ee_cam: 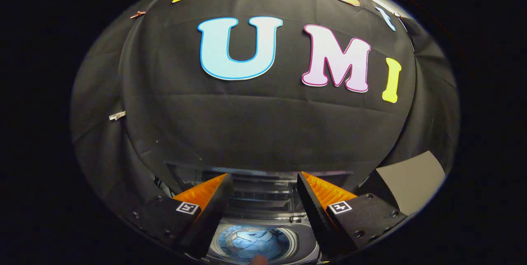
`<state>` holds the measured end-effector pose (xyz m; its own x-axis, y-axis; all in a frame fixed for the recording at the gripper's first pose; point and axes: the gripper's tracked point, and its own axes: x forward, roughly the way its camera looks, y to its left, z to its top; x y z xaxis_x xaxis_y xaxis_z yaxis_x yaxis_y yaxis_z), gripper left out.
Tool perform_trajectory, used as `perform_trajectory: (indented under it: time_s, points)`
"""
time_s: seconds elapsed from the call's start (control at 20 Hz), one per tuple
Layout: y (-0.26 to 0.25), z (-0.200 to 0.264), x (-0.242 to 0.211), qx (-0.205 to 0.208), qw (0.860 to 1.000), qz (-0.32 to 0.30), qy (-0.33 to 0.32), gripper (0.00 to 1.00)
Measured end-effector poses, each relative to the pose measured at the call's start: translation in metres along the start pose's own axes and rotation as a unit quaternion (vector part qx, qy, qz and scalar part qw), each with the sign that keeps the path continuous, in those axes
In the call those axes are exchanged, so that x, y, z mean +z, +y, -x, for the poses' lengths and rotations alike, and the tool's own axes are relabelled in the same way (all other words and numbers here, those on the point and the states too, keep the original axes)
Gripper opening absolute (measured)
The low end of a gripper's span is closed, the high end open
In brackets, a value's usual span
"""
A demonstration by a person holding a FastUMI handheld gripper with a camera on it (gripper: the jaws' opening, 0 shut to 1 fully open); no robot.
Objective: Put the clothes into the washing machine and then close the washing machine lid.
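Observation:
My gripper (263, 176) is open, with a wide gap and nothing between its fingers. It hovers above the washing machine (306, 238). Below and between the fingers I look down into the round drum, where light blue clothes (253, 242) lie bunched. The machine's lid (263, 187) stands raised behind the drum, just beyond the fingertips, with its top edge against the black cloth wall. A small pinkish tip, perhaps a fingertip (258, 260), pokes in at the near rim of the drum.
The black cloth wall (263, 125) rises close behind the machine. A grey flat panel (411, 180) stands to the right of the machine, beyond the right finger.

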<state>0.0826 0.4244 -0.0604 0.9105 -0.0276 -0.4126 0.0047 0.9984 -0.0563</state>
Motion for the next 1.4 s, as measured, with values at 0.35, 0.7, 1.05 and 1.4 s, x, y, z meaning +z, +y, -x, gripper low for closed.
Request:
perform_trajectory:
  time_s: [0.35, 0.7, 1.05, 1.4]
  points:
    - [0.009, -0.056, -0.015, 0.001, 0.999, 0.001, 0.044, 0.98]
    - [0.009, -0.057, -0.019, 0.003, 0.998, -0.036, 0.048, 1.0]
    - [0.007, -0.053, -0.019, -0.009, 0.999, -0.036, 0.035, 1.0]
    - [0.002, -0.043, -0.026, -0.02, 0.999, -0.042, 0.007, 1.0]
